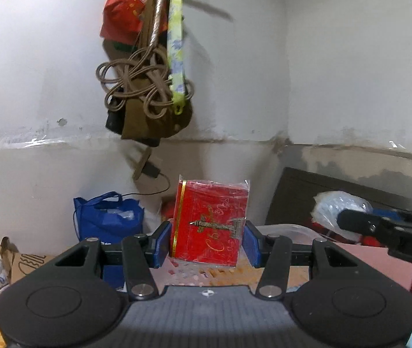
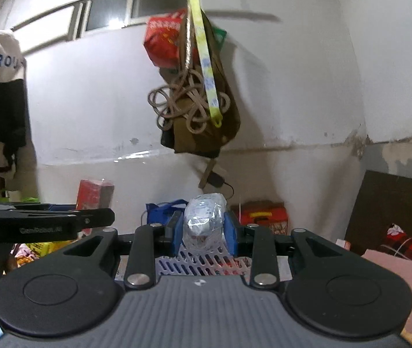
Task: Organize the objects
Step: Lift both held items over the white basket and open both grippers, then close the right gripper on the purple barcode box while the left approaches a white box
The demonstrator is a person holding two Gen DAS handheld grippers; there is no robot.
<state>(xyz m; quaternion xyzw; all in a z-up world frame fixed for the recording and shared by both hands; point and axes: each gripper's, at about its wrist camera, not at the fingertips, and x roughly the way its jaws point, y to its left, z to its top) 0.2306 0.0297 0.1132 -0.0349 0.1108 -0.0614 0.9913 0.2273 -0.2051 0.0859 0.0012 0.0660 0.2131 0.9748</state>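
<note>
Left wrist: red packet (image 1: 210,226) (plastic-wrapped) clamped between left gripper (image 1: 208,242) pads.

A packet (image 1: 210,226) sits between the left hand-held gripper's (image 1: 206,243) jaws; a tote bag (image 1: 107,217) stands at its nine o'clock, bags (image 1: 148,66) hanging on the wall at eleven o'clock.

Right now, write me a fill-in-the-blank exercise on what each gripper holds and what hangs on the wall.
1. The left gripper is shut on a packet wrapped in clear plastic, whose colour is ____.
2. The right gripper is shut on a crumpled clear ____ bundle.
3. Behind the right gripper's fingers stands a shopping bag coloured ____.
4. On the wall hangs a brown bag with a coiled ____ over it.

Missing words: red; plastic; blue; rope
</note>
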